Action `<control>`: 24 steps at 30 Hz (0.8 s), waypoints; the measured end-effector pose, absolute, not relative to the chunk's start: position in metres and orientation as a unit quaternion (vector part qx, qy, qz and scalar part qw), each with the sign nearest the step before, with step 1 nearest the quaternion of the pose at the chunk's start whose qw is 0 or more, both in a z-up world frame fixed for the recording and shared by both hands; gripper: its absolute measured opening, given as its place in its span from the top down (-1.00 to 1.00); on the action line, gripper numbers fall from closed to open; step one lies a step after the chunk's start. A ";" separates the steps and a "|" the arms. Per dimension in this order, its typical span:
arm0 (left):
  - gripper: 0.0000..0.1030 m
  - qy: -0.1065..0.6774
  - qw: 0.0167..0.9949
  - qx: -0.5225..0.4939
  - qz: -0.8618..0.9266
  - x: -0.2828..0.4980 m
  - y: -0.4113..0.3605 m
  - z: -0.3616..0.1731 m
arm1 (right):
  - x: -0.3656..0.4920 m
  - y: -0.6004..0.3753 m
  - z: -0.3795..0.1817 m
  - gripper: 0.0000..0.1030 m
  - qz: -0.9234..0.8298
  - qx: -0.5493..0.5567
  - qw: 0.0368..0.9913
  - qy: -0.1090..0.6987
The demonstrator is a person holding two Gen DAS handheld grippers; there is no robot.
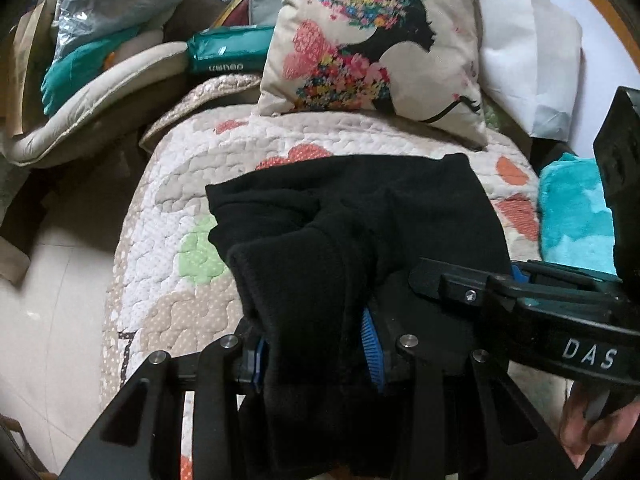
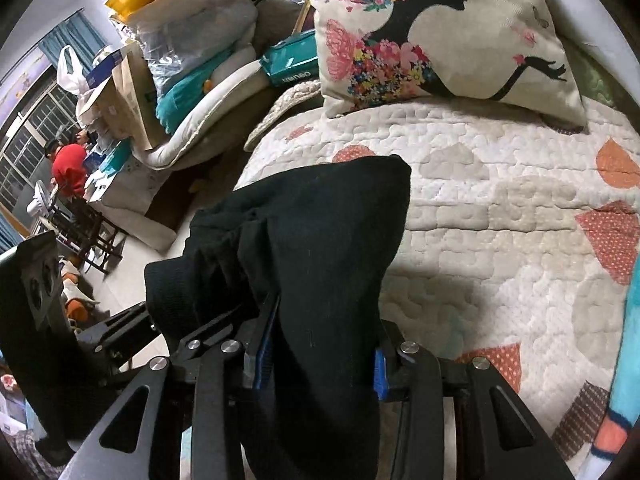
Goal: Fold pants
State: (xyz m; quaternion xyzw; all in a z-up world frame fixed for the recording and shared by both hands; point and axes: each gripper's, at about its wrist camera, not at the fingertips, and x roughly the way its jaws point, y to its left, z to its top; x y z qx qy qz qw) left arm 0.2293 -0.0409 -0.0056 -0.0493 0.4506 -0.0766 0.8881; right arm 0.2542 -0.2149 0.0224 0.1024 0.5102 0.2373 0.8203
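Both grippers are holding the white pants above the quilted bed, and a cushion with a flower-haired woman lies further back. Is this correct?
Not quite: the pants are black, not white, as the left wrist view shows. The rest holds: the left gripper and the right gripper both hold them above the quilted bed, with the cushion further back.

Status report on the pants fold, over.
Left tongs shut on black pants. Right tongs shut on same pants, lifted over quilt. Printed pillow beyond, apart from pants.
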 end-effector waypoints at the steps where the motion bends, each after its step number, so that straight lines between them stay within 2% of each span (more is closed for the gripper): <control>1: 0.28 0.454 0.887 -0.050 -0.074 0.234 -0.041 -0.009 | 0.258 -0.214 0.017 0.18 0.233 0.103 0.820 0.512; 24: 0.28 0.461 0.884 -0.039 -0.068 0.255 -0.046 -0.018 | 0.282 -0.222 -0.006 0.19 0.210 0.135 0.814 0.524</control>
